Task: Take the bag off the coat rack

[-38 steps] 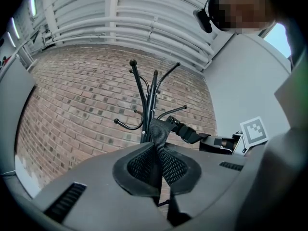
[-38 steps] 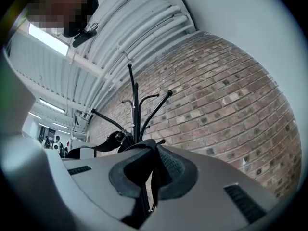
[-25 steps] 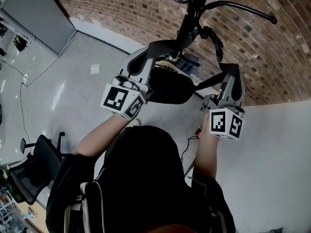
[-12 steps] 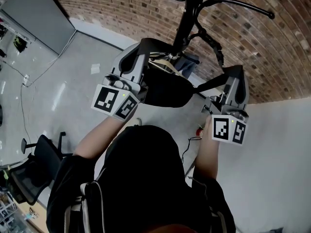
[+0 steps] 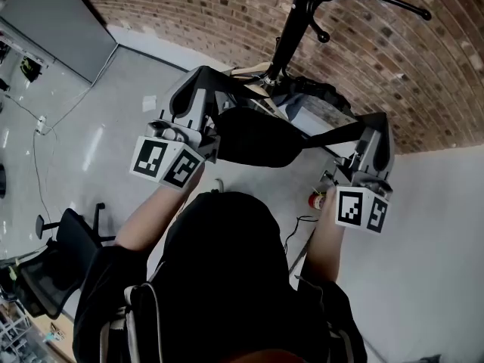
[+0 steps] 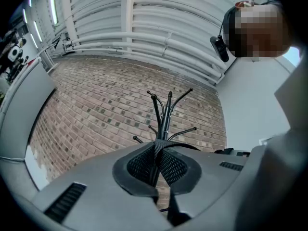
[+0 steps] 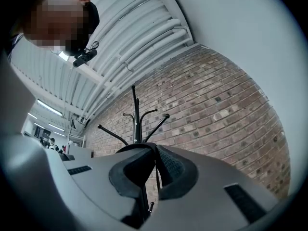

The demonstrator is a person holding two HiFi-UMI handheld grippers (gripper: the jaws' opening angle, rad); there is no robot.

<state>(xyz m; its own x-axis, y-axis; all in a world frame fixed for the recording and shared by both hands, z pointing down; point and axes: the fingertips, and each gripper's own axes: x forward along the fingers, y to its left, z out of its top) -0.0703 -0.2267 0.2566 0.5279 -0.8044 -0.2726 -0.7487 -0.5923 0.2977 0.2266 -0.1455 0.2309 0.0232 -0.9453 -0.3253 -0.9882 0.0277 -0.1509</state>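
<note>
In the head view a black bag [image 5: 253,138] hangs between my two grippers by its black strap [image 5: 336,133]. My left gripper [image 5: 213,79] is shut on the strap's left end, and my right gripper [image 5: 377,121] is shut on its right end. The black coat rack [image 5: 291,29] stands just beyond the bag, and its hooks are apart from the strap. The left gripper view has the strap [image 6: 158,147] pinched between the shut pads, with the rack [image 6: 163,114] behind. In the right gripper view the jaws likewise clamp the strap [image 7: 153,150], in front of the rack [image 7: 136,117].
A brick wall [image 5: 189,13] runs behind the rack, with a white wall [image 5: 439,240] to the right. An office chair [image 5: 53,263] stands at lower left. A small red object [image 5: 315,200] and a cable [image 5: 295,229] lie on the floor below the bag.
Both grippers have drawn back from the rack and spread apart, carrying the bag. The strap, which looped up by a lower hook before, now hangs clear of it.
</note>
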